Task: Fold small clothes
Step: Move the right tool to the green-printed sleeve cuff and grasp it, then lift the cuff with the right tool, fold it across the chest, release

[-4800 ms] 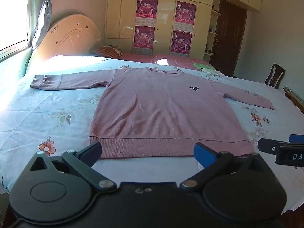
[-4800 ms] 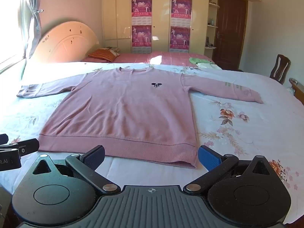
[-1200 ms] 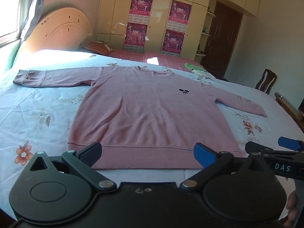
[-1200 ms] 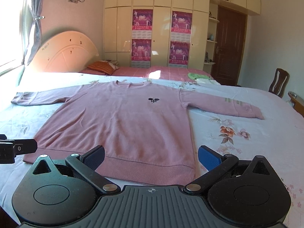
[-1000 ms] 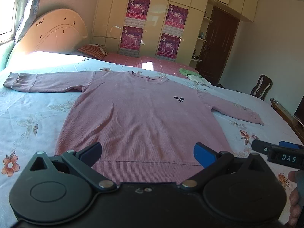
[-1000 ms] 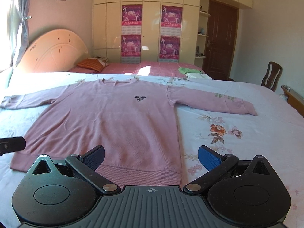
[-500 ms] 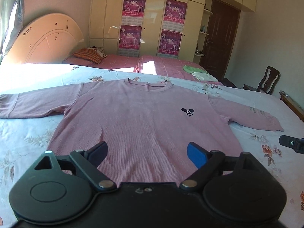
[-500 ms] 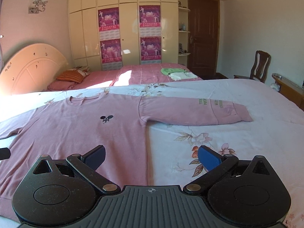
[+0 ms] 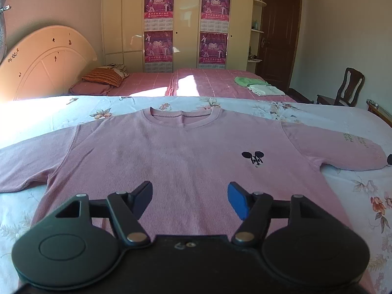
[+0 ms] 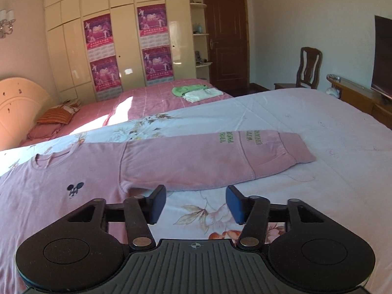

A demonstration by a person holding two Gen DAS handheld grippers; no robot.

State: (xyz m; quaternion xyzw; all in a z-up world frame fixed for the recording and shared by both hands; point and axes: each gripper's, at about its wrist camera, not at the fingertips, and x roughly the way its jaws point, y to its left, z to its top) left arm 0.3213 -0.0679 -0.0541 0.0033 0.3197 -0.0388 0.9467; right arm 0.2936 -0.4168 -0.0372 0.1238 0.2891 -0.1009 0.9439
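— Left wrist view: what's under you?
— Your pink sweater, fine-ribbed knit, lies flat and face up on the floral bedsheet, round neckline away from you, small black mouse emblem on its chest. Your left gripper hangs over the torso, fingers spread, pinching nothing.
— And on the right?
— Your right gripper is spread too, holding nothing, over the sheet just beside the sweater's sleeve, which has green lettering and a gathered cuff. Beyond stands a wooden chair.
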